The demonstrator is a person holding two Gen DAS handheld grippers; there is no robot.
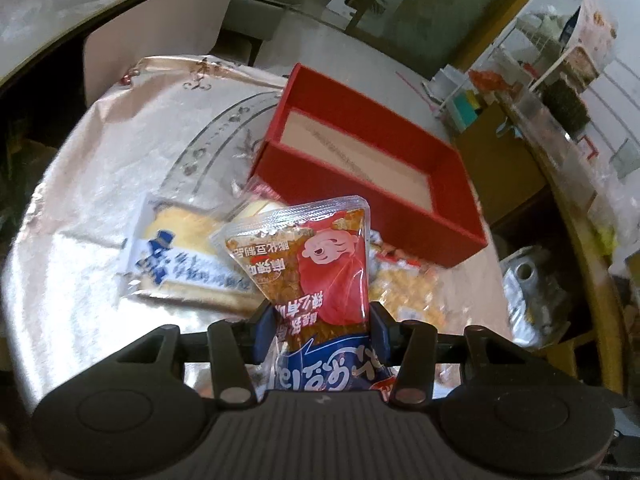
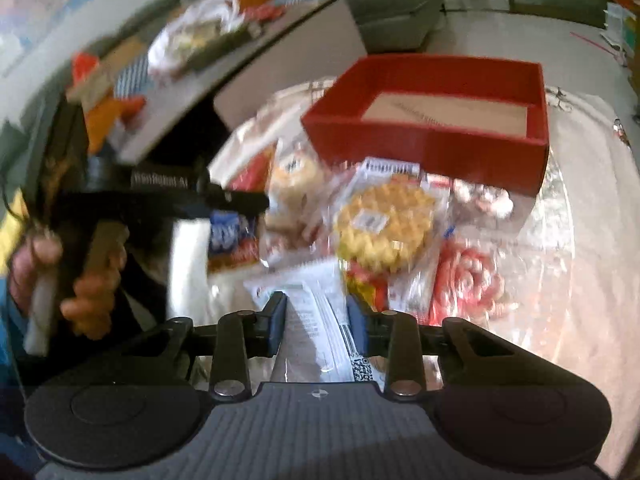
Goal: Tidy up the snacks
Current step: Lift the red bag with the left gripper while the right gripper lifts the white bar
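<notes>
Left gripper (image 1: 323, 330), bottom centre of its own view, is pinching a red and blue snack packet (image 1: 316, 276) that stands up between the blue pads (image 1: 267, 334), top edge toward mid-frame. Right gripper (image 2: 316, 322), bottom centre of the right wrist view, has its pads on either side of a white wrapper (image 2: 320, 332) with a barcode and QR code; pads appear to touch it, though blur makes a firm grip hard to confirm.

Table (image 1: 100, 184), round, under a shiny pale cover with a printed border, fills the middle of both views.

Red box (image 1: 372, 168), open-topped, pale floor bare, sits right of centre in the left view and upper centre-right in the right view (image 2: 432, 136).

Snack pile lies just below the box in both frames. Left view: a cake in a blue and white wrapper (image 1: 188, 256), left of the held packet, flat on the cover. Right view: a round yellow waffle (image 2: 384, 226) in clear film at centre, a red and white swirl-patterned packet (image 2: 468, 280) to its lower right, and a pale round pastry (image 2: 294, 178) to its upper left.

Person's hand (image 2: 36, 264) at the left edge of the right view grips the other gripper's handle.
</notes>
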